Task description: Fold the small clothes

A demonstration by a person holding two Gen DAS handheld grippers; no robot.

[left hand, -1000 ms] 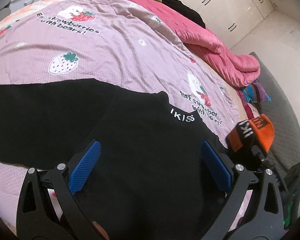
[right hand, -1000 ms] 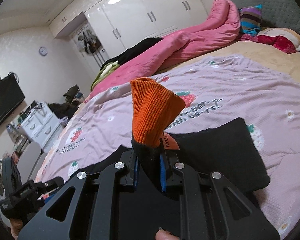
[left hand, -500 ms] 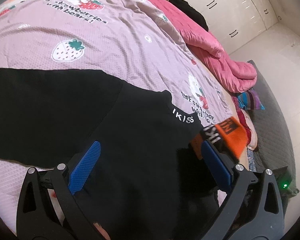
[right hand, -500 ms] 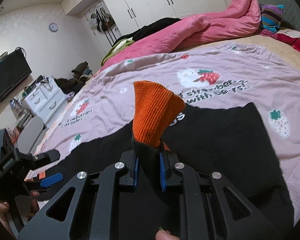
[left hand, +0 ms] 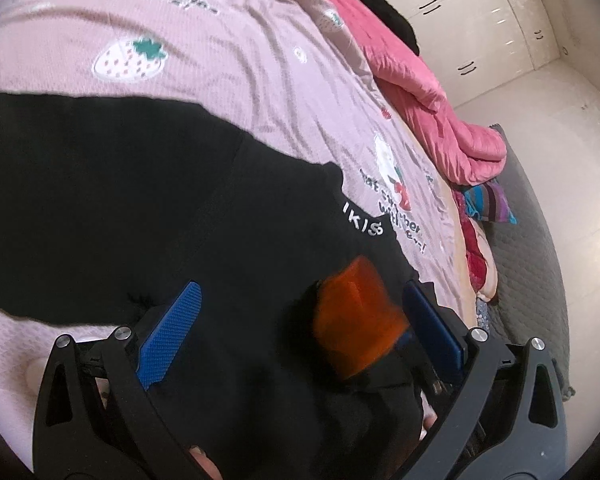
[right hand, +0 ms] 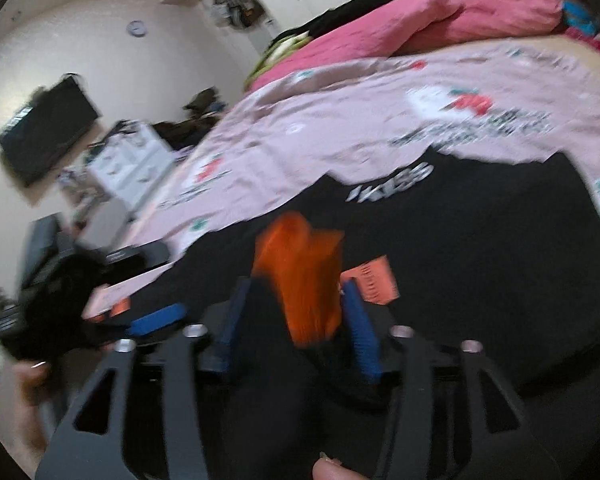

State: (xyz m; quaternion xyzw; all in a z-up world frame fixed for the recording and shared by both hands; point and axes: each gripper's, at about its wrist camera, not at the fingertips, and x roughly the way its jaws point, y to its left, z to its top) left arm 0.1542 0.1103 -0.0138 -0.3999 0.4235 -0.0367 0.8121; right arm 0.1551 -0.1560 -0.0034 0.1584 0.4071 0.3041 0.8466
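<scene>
1. Lying spread across the pink strawberry-print bed cover point(left hand: 228, 80) is a black garment point(left hand: 148, 208) with white lettering near its edge; most of the lower half of both wrist views is filled by it.
2. An orange and black sock point(right hand: 304, 280) is seen between the blue pads of the right hand-held gripper point(right hand: 296, 316), standing up from the black garment; the jaws are parting at this moment, and a gap shows between the sock and the pad on the left of the picture, so the sock is being released rather than clamped; the view is blurred.
3. The left hand-held gripper point(left hand: 296, 332) is held wide apart just above the black garment, with nothing pressed between its blue pads; the same orange sock point(left hand: 356, 320) is seen just inside its right-hand pad, though contact cannot be told.
4. A rumpled pink quilt point(left hand: 432, 108) is heaped along the far edge of the bed; white wardrobe doors point(left hand: 492, 24) are seen beyond it.
5. A wall-mounted television point(right hand: 48, 128) and a round clock point(right hand: 137, 28) are shown in the right wrist view.
</scene>
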